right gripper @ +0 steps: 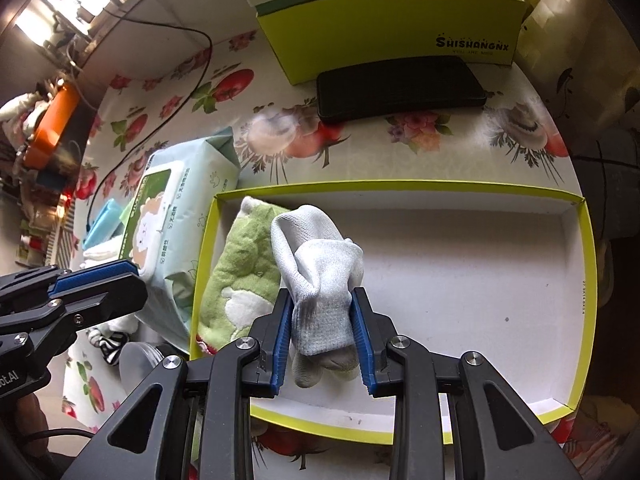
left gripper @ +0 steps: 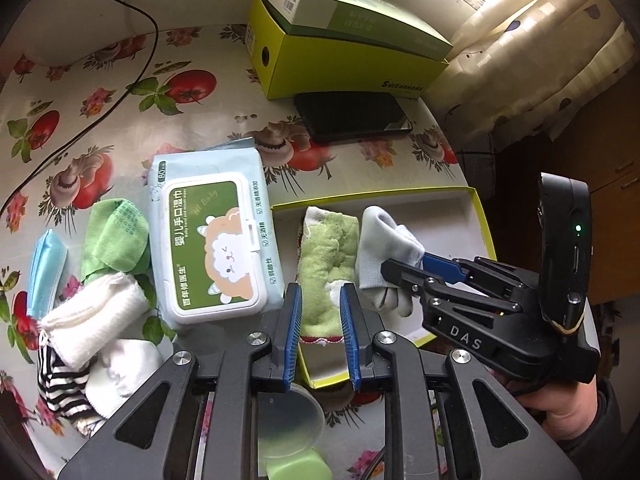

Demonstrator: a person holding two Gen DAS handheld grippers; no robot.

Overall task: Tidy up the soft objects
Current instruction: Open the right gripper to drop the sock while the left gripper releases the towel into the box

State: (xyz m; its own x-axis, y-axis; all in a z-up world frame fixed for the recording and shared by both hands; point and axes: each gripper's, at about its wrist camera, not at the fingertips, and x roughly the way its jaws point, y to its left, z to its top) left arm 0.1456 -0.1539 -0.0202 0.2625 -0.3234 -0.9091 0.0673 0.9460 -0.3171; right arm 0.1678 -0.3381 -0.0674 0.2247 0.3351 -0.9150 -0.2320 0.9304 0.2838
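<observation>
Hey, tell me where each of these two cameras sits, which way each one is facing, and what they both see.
Left wrist: rides the left hand-held gripper, looking steeply down at the green towel in the shallow box; its jaws stand apart over the towel; the right hand-held gripper and a hand show.
Right wrist: rides the right hand-held gripper, looking steeply down into the box; its jaws clamp a white sock; the left hand-held gripper shows at left.
Shared: box, towel, sock, wet wipes pack, black case.
</observation>
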